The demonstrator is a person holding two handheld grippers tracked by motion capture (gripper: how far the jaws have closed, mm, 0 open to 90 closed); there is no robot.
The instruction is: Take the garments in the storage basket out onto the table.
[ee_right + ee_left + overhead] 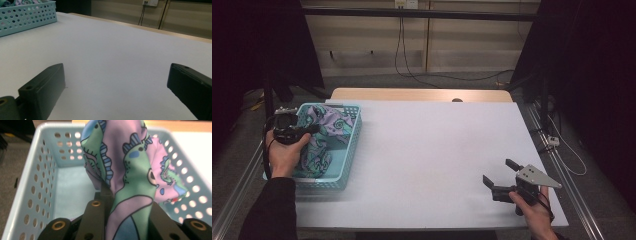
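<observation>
Table (427, 150): white matte top, bare across the middle, wooden strip along the far edge. Beyond it I see grey floor, beige wall panels, a black cable hanging down, dark curtains either side. Light-blue perforated basket (352, 145) sits at the table's left edge. My left gripper (125, 202) is clenched on the patterned cloth (130, 160), which stands bunched above the basket floor. My right gripper (115, 85) is released, jaws wide over bare tabletop.

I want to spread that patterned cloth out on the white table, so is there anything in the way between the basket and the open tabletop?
Only the basket's own wall: the cloth, pinched in the left gripper, has to rise over that rim. Past it the white table is bare up to the right gripper, open near the front right corner.
</observation>
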